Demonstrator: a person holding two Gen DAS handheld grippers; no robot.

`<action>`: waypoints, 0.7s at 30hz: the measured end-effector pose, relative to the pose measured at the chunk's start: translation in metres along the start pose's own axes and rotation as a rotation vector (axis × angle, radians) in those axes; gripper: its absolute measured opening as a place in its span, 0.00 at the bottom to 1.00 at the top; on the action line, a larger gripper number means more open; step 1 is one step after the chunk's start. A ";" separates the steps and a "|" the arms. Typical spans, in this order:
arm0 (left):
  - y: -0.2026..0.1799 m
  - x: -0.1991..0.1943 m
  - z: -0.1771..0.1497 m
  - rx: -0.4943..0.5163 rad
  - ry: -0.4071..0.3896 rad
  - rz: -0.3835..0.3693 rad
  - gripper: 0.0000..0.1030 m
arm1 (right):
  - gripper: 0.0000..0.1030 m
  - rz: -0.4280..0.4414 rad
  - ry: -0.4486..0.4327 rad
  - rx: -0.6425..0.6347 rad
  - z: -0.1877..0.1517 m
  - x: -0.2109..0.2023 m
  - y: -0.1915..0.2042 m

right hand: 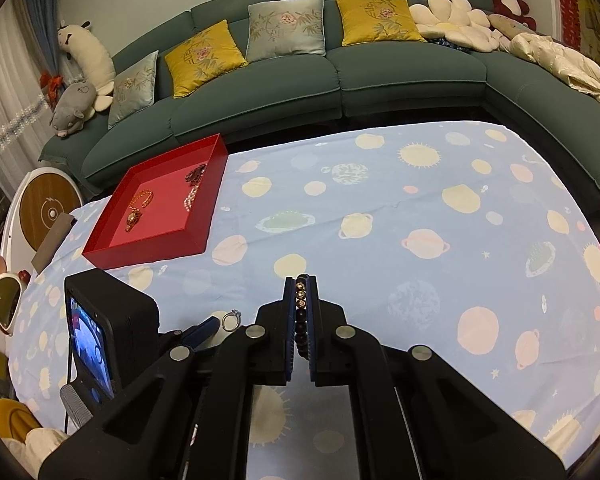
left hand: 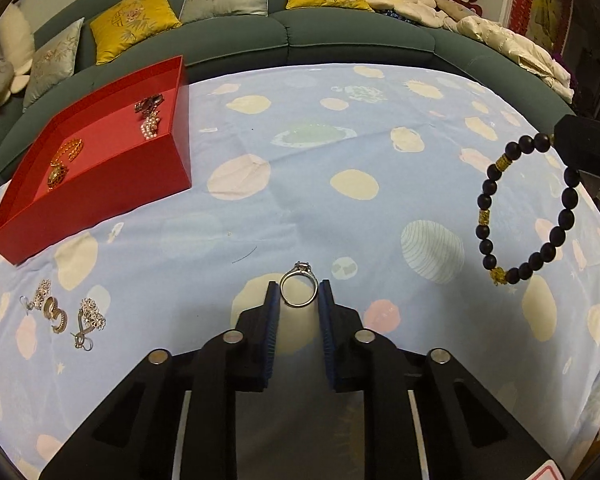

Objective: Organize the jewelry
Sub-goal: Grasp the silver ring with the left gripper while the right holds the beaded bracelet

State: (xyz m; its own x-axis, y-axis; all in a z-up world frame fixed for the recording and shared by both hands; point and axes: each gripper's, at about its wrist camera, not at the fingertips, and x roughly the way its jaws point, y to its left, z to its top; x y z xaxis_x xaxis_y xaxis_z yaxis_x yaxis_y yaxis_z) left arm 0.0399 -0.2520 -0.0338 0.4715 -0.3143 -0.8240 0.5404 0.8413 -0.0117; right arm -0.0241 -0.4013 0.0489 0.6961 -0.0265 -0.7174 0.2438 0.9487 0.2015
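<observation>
My left gripper (left hand: pixel 299 289) is shut on a silver ring (left hand: pixel 299 289) with a stone, held above the blue planet-print cloth; the ring also shows in the right wrist view (right hand: pixel 231 319). My right gripper (right hand: pixel 301 295) is shut on a black bead bracelet (right hand: pixel 301 312) with gold beads; in the left wrist view the bracelet (left hand: pixel 485 200) hangs in a loop at the right. A red tray (left hand: pixel 100 196) at the left holds a gold chain with a watch (left hand: pixel 62 162) and a pearl piece (left hand: pixel 150 126). The tray (right hand: pixel 148 250) also shows in the right wrist view.
Several earrings (left hand: pixel 60 314) lie on the cloth (left hand: pixel 300 184) at the near left. A green sofa (right hand: pixel 340 76) with yellow and grey cushions runs behind the table. A round white stand (right hand: pixel 48 204) is off the table's left.
</observation>
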 end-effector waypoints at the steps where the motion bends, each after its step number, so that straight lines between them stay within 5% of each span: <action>1: 0.000 0.000 0.000 -0.004 -0.001 0.000 0.16 | 0.04 0.003 0.001 0.003 0.000 -0.001 -0.001; 10: 0.021 -0.025 -0.008 -0.041 -0.027 -0.003 0.15 | 0.04 0.030 0.023 -0.014 -0.004 0.004 0.009; 21: 0.103 -0.066 -0.013 -0.124 -0.033 0.085 0.15 | 0.04 0.117 0.054 -0.100 -0.004 0.019 0.076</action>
State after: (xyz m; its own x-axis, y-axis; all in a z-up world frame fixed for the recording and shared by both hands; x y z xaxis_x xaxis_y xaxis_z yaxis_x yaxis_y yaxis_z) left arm 0.0555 -0.1392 0.0119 0.5354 -0.2525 -0.8060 0.4084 0.9127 -0.0147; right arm 0.0050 -0.3287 0.0479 0.6780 0.1002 -0.7282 0.0933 0.9709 0.2205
